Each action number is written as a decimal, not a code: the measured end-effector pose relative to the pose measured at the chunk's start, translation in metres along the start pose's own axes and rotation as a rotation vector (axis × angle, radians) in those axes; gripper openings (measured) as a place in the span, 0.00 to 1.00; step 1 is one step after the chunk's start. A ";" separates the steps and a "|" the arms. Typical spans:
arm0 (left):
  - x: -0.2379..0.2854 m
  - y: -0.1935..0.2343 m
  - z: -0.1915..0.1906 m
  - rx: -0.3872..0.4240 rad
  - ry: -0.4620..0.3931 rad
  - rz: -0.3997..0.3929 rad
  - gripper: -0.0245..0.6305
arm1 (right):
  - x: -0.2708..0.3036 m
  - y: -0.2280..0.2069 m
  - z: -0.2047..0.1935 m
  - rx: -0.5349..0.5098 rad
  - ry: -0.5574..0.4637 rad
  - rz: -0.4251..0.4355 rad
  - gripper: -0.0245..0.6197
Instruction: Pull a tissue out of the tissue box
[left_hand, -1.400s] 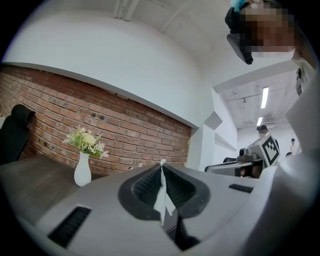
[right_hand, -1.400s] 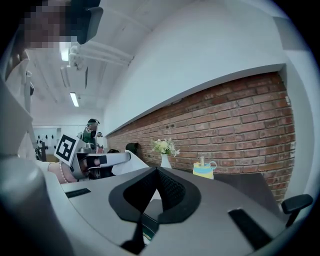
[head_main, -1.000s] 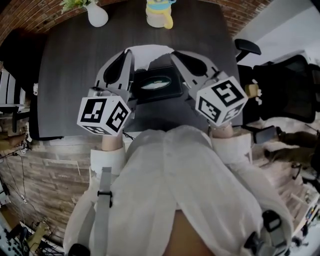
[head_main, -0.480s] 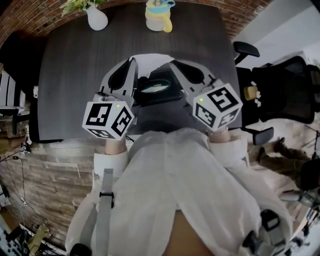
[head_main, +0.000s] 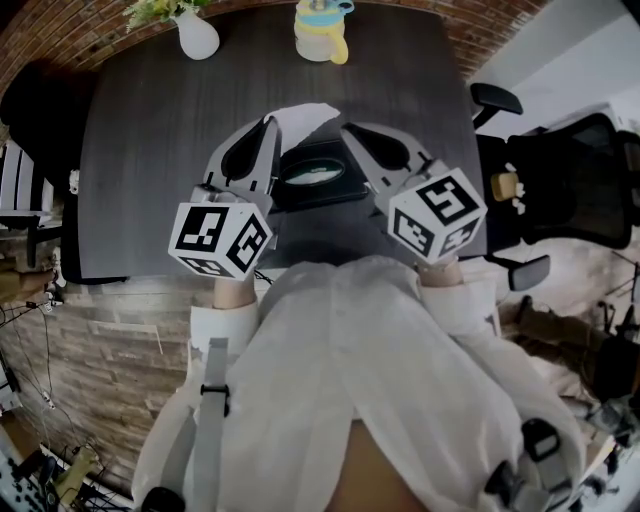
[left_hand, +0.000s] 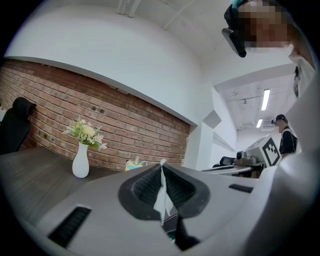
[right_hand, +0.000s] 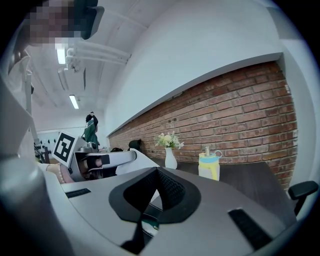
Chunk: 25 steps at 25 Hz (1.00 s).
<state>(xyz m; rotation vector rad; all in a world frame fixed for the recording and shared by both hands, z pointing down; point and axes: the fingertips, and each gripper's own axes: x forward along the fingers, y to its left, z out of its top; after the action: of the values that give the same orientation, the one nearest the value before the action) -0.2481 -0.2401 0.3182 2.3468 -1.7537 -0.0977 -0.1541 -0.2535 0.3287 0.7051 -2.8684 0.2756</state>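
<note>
Head view, read left to right. A white vase (head_main: 197, 32) stands at the far left corner of the dark table (head_main: 140, 150). The left gripper (head_main: 268, 125) has its jaws closed on a strip of the tissue (head_main: 303, 122); its own view shows the white sheet pinched in the seam. The tissue spans the gap between the two tips, held above the table. The tissue box (head_main: 340, 185), dark with an oval slot, lies beneath and on the person's side of both tips. Its long axis runs across the table, from one gripper to the other. The right gripper (head_main: 345, 128) also has its jaws pressed together. A white sliver shows in their seam, so it appears to grip the sheet's opposite edge. A yellow cup (head_main: 322, 30) stands at the far edge. Both hands are about equally near the box. Whether the sheet's lower corner has cleared the slot cannot be told; a pull up and away from the box would free it.
</note>
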 end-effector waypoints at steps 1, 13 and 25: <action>0.000 0.000 0.000 0.000 0.000 0.000 0.05 | 0.000 0.001 -0.001 -0.002 0.006 0.003 0.04; -0.001 0.000 -0.002 -0.017 0.007 -0.008 0.05 | 0.000 -0.002 -0.009 -0.003 0.044 -0.004 0.04; -0.003 0.001 -0.007 -0.024 0.021 -0.009 0.05 | -0.001 0.000 -0.014 -0.005 0.070 0.033 0.04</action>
<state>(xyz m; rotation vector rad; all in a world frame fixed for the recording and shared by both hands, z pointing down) -0.2490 -0.2364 0.3254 2.3308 -1.7225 -0.0955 -0.1512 -0.2497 0.3422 0.6342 -2.8159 0.2916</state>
